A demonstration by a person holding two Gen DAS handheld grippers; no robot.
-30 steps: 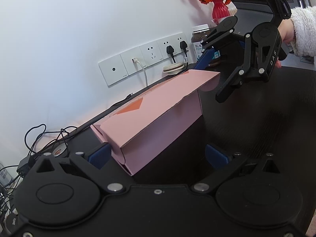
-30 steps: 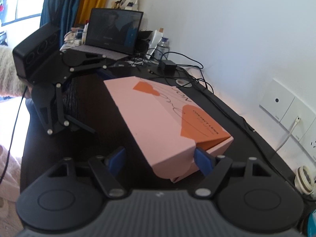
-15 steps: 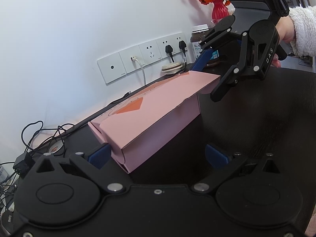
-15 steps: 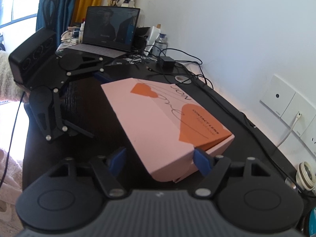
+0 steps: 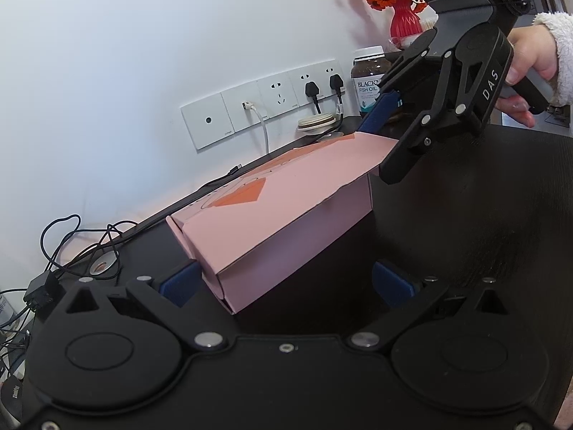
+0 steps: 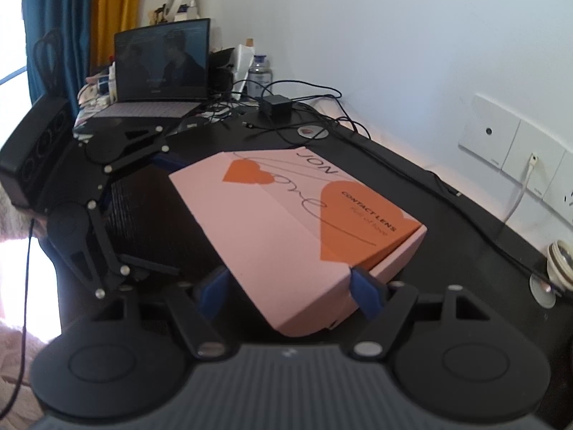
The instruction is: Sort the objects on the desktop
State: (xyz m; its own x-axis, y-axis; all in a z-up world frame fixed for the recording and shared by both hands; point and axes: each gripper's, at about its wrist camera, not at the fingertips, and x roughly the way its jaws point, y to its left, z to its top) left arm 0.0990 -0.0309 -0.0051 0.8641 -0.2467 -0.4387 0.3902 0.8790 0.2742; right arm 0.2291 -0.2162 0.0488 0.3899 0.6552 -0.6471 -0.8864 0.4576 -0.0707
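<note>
The right tool (image 6: 288,292) has rolled and now clamps the near end of the pink contact-lens box (image 6: 293,229). The left tool (image 5: 286,283) stands wide around its far end, so a two-handed lift looks ready.

Left wrist cam sits low behind left gripper (image 5: 284,283), facing fwd along the desk (image 5: 483,222) toward socket wall. Right wrist cam faces opposite, toward laptop (image 6: 161,71). Both close-range; shared: pink box (image 5: 286,215) (image 6: 304,222), each other's gripper.

Black linkage grippers, silver screws, blue-padded fingers (image 5: 379,113); "DAS" marking; fluffy white sleeve (image 5: 558,57).
</note>
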